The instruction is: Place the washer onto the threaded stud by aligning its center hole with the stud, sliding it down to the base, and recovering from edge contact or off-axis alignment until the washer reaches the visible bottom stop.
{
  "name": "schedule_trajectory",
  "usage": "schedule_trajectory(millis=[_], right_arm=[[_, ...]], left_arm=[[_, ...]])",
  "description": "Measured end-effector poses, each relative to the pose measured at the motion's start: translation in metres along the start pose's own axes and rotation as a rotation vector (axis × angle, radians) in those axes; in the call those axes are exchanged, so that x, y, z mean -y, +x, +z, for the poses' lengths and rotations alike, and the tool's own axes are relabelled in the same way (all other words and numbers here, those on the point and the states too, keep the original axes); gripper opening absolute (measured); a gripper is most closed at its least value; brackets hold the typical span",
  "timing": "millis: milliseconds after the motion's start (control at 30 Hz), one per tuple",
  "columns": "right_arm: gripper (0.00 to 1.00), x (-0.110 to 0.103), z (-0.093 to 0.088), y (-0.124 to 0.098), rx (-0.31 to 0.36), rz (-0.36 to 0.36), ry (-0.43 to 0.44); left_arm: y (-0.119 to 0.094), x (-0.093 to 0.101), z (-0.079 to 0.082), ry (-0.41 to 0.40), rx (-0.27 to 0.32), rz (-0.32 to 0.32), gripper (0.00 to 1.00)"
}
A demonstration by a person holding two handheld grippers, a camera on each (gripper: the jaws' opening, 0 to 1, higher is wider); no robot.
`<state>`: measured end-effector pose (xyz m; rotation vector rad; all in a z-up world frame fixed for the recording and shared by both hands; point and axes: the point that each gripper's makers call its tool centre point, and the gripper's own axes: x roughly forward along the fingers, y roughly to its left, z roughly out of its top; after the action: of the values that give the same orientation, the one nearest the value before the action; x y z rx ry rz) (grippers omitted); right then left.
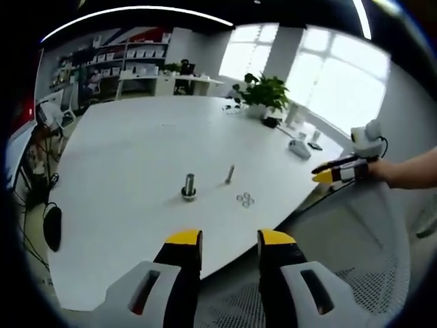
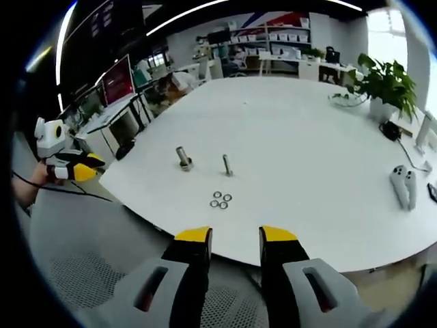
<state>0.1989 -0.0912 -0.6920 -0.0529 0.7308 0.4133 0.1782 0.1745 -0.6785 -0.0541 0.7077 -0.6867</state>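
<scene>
On the white table (image 1: pixel 136 150) a thick threaded stud (image 1: pixel 188 186) stands upright on a wider base. A thinner bolt (image 1: pixel 230 173) stands to its right, and several small washers (image 1: pixel 245 199) lie loose nearby. My left gripper (image 1: pixel 229 239) hovers open off the table's near edge, holding nothing. The right gripper (image 1: pixel 334 171), held by a hand, comes in from the right, off the table. In the right gripper view the stud (image 2: pixel 184 158), bolt (image 2: pixel 227 165) and washers (image 2: pixel 220 199) lie ahead of my open, empty right gripper (image 2: pixel 235 236). The left gripper (image 2: pixel 72 167) is at far left.
A potted plant (image 1: pixel 263 92) and small white devices (image 1: pixel 299 147) stand at the table's far right. Two white controllers (image 2: pixel 403 188) lie near the table's right edge. A mesh chair back (image 2: pixel 89 273) sits below the table's edge. Shelves and desks fill the background.
</scene>
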Motion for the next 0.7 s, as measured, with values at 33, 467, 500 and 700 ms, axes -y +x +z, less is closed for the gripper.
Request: schedule_trajectory(millis=[33, 467, 500, 700], right_arm=[[0.39, 0.002, 0.003, -0.003, 0.013, -0.021, 0.008], [0.4, 0.0, 0.006, 0.006, -0.12, 0.051, -0.027], [0.4, -0.002, 0.01, 0.009, -0.12, 0.061, -0.018], [0.44, -0.008, 0.017, 0.035, -0.14, 0.079, -0.087]], left_arm=[[0.0, 0.0, 0.0, 0.0, 0.001, 0.001, 0.3], [-0.001, -0.002, 0.003, -0.019, 0.018, 0.006, 0.3], [-0.001, -0.002, 0.003, -0.018, 0.017, 0.004, 0.3], [-0.001, -0.002, 0.001, -0.019, 0.009, 0.005, 0.3]])
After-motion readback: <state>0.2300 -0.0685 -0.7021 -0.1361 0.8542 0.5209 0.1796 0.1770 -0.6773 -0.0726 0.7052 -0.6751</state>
